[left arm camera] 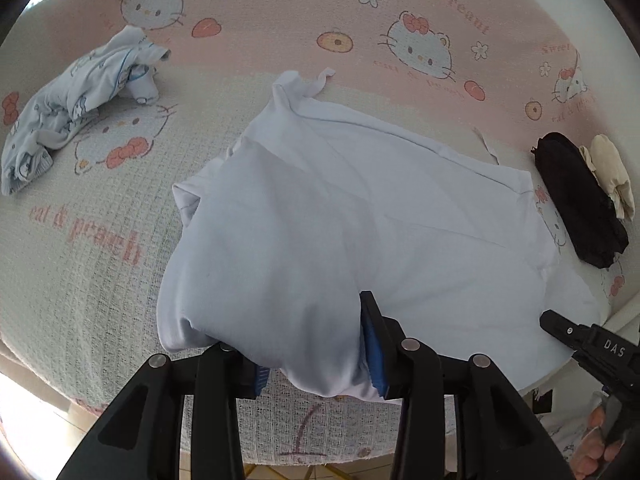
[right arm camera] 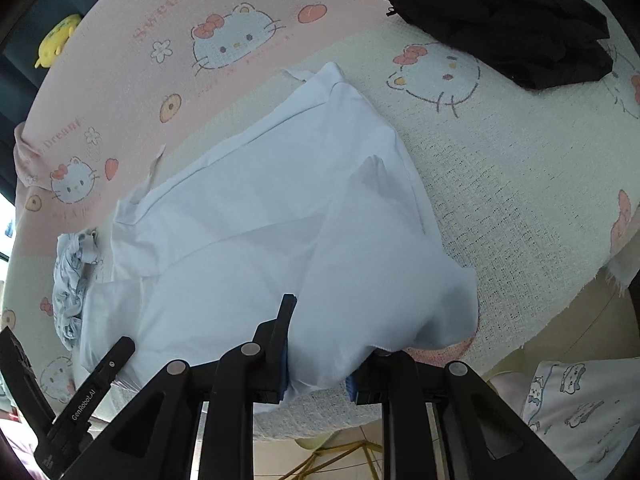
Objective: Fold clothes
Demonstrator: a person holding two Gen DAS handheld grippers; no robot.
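Pink and cream waffle-weave blanket [left arm camera: 100, 272] printed with cartoon cat faces, peaches and flowers covers the worktop, which shows a curved near edge in both wrist views; pale floor tiles and a yellow frame show below that edge. Beyond the far edge, the right wrist view catches a dark blue backdrop and 1 yellow plush toy [right arm camera: 56, 40].

At the far left lies 1 crumpled pale blue printed garment [left arm camera: 76, 108], well apart from both tools. In the middle lies 1 white cotton t-shirt [left arm camera: 360, 208], spread across the blanket with its near edge lifted. The left tool [left arm camera: 308, 364] is clenched on the shirt's near left corner, the fabric bunched between its blue-padded fingers [left arm camera: 374, 356]. The right tool [right arm camera: 320, 360] is clenched on the near right corner in the same way, cloth draping over and between its fingers [right arm camera: 282, 344]. Each wrist view also catches the other tool's black tip just beside the shirt's near edge.

At the far right, apart from the shirt, lies 1 folded black garment [left arm camera: 580, 200], with 1 cream garment [left arm camera: 612, 172] touching its far side. Pale printed fabric [right arm camera: 576, 404] shows in the right wrist view's lower right corner, below the worktop's edge.
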